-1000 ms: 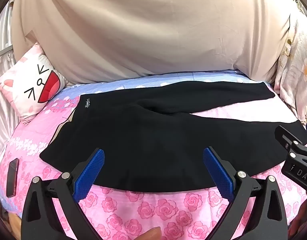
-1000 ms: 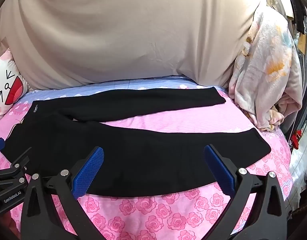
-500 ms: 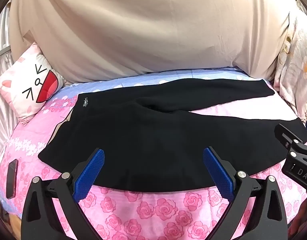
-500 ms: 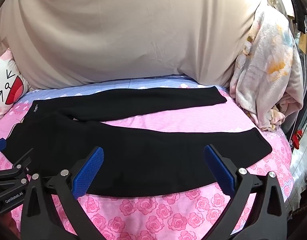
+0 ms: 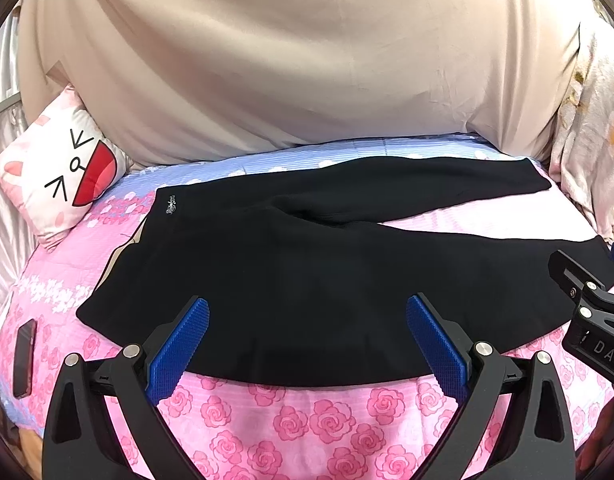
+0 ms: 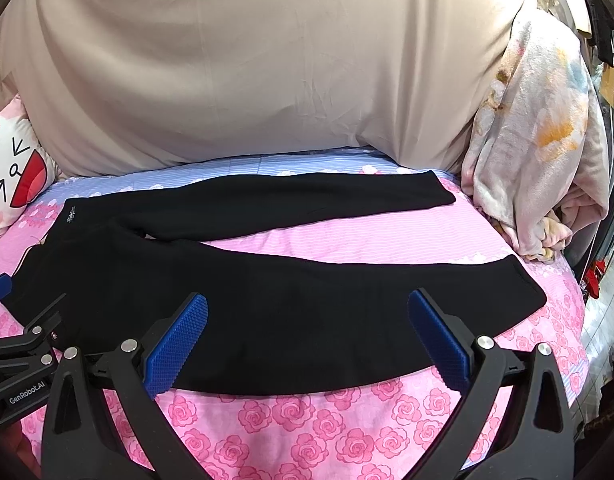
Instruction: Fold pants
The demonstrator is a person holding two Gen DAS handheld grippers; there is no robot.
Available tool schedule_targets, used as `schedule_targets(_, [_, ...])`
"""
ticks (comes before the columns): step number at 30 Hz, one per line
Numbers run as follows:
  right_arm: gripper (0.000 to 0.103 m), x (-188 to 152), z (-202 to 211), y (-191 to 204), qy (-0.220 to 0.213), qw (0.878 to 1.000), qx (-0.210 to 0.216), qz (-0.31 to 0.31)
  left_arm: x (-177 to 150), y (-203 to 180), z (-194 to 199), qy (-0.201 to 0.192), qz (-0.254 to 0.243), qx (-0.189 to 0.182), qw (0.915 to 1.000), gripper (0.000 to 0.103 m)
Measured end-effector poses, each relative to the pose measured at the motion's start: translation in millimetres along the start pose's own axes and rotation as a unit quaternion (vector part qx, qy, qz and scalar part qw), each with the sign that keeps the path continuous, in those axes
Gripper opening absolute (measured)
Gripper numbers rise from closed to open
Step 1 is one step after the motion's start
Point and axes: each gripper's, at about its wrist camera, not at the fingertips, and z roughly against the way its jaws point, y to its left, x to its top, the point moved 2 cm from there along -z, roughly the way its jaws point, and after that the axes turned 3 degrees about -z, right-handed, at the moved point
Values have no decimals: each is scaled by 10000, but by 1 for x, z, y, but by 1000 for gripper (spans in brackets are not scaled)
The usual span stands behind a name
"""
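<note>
I am holding the left gripper (image 5: 307, 340) released, its blue pads spread wide, low in the frame over the near hem of the black pants (image 5: 307, 272), not touching them. The right gripper (image 6: 307, 340) is likewise hanging unclenched above the nearer leg. The pants are lying flat across the middle of the pink rose bedsheet (image 6: 307, 424), waistband at left, legs splayed toward the right. A cartoon pillow (image 5: 63, 176) is sitting at upper left, a bunched floral blanket (image 6: 539, 128) at right; bare sheet is showing below the pants.
</note>
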Motion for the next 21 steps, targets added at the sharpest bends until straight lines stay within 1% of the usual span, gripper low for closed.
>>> schedule_targets(21, [98,-2,1,1,7,10000,7,-25,-3,-2,0,34,-9,7,10000,97])
